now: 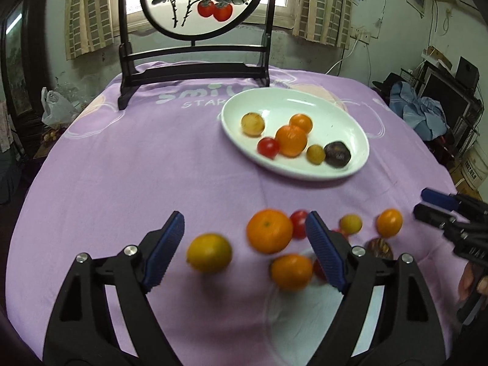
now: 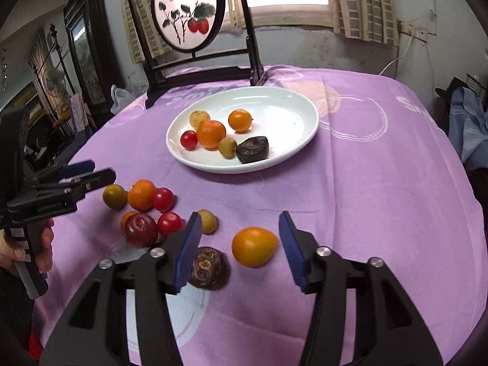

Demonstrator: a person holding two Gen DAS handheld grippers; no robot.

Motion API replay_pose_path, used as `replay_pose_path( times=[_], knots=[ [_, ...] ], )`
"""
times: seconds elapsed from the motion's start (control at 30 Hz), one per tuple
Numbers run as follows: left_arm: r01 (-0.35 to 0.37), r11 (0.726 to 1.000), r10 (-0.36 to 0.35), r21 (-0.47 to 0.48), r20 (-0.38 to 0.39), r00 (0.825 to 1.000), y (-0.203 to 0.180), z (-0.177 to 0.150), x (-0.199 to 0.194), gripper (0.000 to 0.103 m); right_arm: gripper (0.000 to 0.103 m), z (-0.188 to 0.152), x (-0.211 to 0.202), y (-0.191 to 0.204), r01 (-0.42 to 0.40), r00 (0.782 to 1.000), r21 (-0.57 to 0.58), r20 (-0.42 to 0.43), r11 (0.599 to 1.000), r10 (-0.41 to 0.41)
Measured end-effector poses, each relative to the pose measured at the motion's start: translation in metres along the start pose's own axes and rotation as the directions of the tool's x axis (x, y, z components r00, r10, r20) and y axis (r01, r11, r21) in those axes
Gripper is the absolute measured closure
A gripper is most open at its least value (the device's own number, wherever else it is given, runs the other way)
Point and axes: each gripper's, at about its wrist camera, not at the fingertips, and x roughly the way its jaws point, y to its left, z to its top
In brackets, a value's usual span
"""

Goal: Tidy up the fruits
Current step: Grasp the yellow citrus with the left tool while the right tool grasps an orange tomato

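Observation:
A white oval plate (image 1: 335, 113) (image 2: 292, 113) holds several small fruits: a tangerine (image 2: 211, 134), a cherry tomato (image 2: 188, 140), a dark dried fruit (image 2: 252, 149). More fruits lie loose on the purple cloth in front of it. My left gripper (image 1: 244, 244) is open and empty, low over a yellow-green citrus (image 1: 209, 253) and a tangerine (image 1: 269, 231). My right gripper (image 2: 241, 244) is open and empty, with an orange kumquat (image 2: 253, 246) between its fingers and a brown dried fruit (image 2: 208, 267) by the left finger. A plum (image 2: 141, 229) lies further left.
A dark wooden stand with a round painted screen (image 1: 195, 45) (image 2: 195, 61) stands at the table's back. The right gripper shows at the right edge of the left view (image 1: 427, 204); the left gripper shows at the left of the right view (image 2: 91, 174). Clutter surrounds the table.

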Motion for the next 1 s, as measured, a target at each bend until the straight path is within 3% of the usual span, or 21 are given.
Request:
replay_pose_path(
  times=[0.13, 0.4, 0.63, 0.7, 0.73, 1.0],
  knots=[
    [-0.040, 0.999, 0.040, 0.020, -0.020, 0.999, 0.008, -0.019, -0.003, 0.020, 0.043, -0.010, -0.006, -0.001, -0.013, 1.000, 0.022, 0.018, 1.000, 0.012],
    [-0.081, 0.997, 0.081, 0.011, -0.077, 0.994, 0.025, -0.034, 0.021, 0.021, 0.043, -0.020, 0.001, 0.000, -0.015, 1.000, 0.000, -0.005, 1.000, 0.015],
    [-0.081, 0.996, 0.084, 0.027, -0.117, 0.990, 0.023, -0.034, 0.050, 0.036, 0.043, -0.025, 0.008, -0.008, -0.022, 0.999, 0.025, -0.031, 0.999, 0.023],
    [-0.065, 0.998, 0.067, 0.024, -0.115, 0.991, 0.023, -0.032, 0.054, 0.048, 0.043, -0.026, 0.010, -0.006, 0.005, 0.999, 0.004, -0.039, 1.000, -0.005],
    [-0.054, 0.998, 0.055, 0.015, -0.107, 0.993, 0.023, -0.031, 0.053, 0.063, 0.043, -0.026, 0.011, -0.005, 0.015, 0.999, -0.006, -0.043, 1.000, -0.015],
    [0.009, 1.000, -0.009, 0.001, -0.084, 0.996, 0.025, -0.033, 0.046, 0.062, 0.043, -0.032, 0.029, 0.004, 0.118, 0.988, -0.073, -0.095, 0.990, -0.125]
  ],
)
